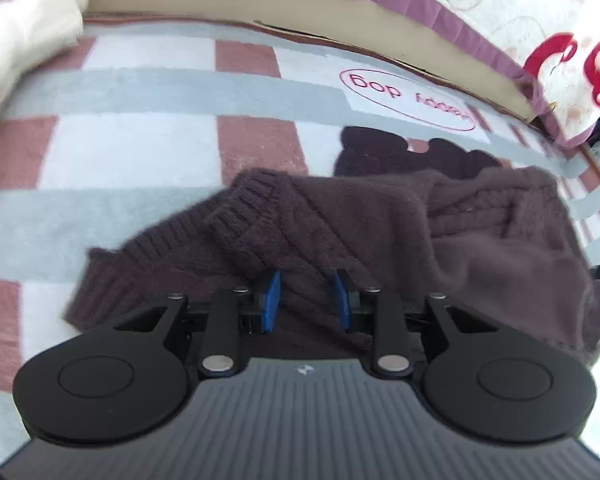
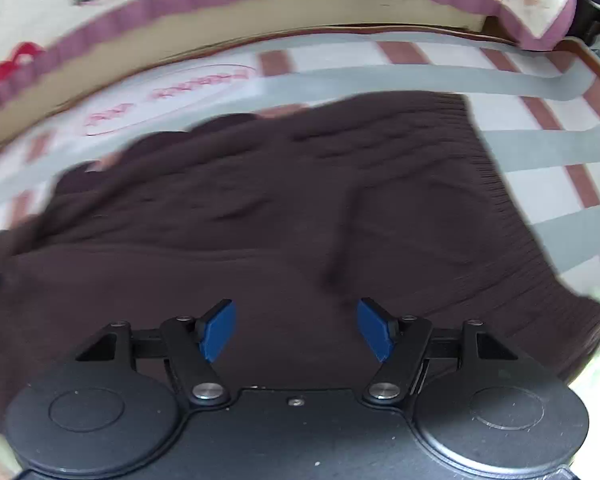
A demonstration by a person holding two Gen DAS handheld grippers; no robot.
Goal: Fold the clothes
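Left gripper (image 1: 307,300): 2 blue pads parted, a ridge of the dark brown cable-knit sweater (image 1: 380,232) between them, not squeezed. Sweater lies rumpled on the pink-grey-white checked blanket (image 1: 140,152). Right gripper (image 2: 298,330): spread wide, empty, over sweater body.

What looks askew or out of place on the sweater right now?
On the dark brown knit sweater, the ribbed cuff of one sleeve lies diagonally across the body rather than squared up, and the fabric at the right is bunched. Nothing looks damaged or spilled on the checked blanket.
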